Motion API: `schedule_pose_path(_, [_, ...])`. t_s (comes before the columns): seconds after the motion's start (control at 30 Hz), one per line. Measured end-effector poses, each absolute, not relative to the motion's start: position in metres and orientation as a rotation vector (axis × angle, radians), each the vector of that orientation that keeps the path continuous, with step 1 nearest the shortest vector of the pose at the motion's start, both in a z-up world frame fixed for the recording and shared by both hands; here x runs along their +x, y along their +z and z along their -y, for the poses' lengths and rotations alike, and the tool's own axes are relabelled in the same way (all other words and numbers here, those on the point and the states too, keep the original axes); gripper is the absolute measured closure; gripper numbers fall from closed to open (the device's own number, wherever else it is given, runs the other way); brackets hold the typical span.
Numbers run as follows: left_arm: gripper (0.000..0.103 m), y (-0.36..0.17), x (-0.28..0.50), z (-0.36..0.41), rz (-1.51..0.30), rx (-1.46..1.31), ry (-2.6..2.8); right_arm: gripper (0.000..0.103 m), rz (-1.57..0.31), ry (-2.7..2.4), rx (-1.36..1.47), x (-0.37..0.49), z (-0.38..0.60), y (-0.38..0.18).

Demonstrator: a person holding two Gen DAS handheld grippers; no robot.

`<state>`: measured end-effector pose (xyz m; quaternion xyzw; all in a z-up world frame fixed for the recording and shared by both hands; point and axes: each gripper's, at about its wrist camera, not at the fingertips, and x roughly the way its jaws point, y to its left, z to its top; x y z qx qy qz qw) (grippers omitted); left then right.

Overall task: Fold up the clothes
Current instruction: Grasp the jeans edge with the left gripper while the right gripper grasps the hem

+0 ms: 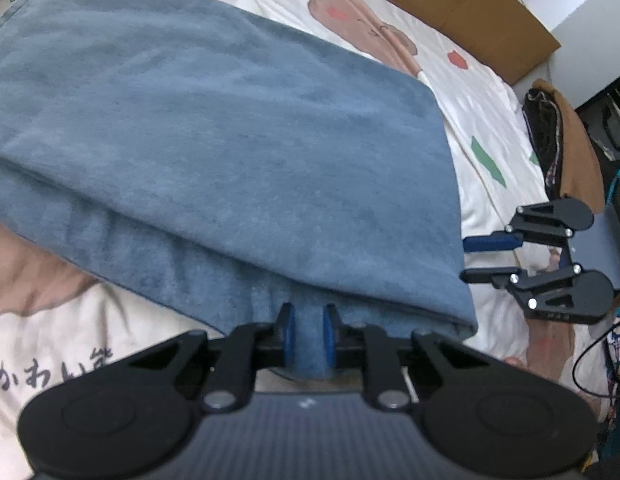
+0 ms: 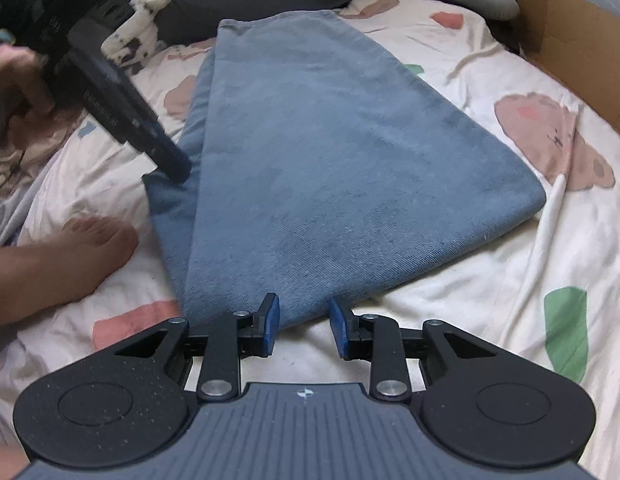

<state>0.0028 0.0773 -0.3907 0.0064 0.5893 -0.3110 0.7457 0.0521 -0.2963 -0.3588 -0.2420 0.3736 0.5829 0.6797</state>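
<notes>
Across the bed (image 2: 490,240), blue-grey jeans (image 2: 310,140) lie folded flat; the left gripper (image 1: 308,336) fingers pinch their near edge, while the right gripper (image 2: 303,326) fingers stand apart, gripping nothing. Writing on the sheet is unreadable.

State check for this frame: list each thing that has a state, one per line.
Blue towel: folded over, lying on the bedsheet.
Left gripper: shut on a pinch of the blue towel's near edge.
Right gripper: open at the towel's corner, gripping nothing.
Cardboard box: open.
</notes>
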Motion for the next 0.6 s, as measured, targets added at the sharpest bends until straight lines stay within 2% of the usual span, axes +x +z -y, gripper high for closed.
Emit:
schedule_pose_path(0.3, [0.087, -0.395, -0.001, -0.08, -1.329, -0.041, -0.719, 0.073, -0.842, 1.377, -0.5, 0.036, 0.282, -0.351])
schedule_pose_path(0.33, [0.089, -0.399, -0.001, -0.078, -1.328, -0.032, -0.718, 0.073, -0.851, 1.383, -0.517, 0.034, 0.28, -0.355])
schedule_pose_path(0.37, [0.096, -0.402, -0.002, -0.08, -1.32, -0.033, -0.716, 0.073, -0.859, 1.384, -0.539, 0.032, 0.278, -0.359])
schedule_pose_path(0.6, [0.097, -0.404, 0.002, -0.083, -1.331, -0.055, -0.719, 0.072, -0.922, 1.362, -0.495, 0.036, 0.279, -0.361])
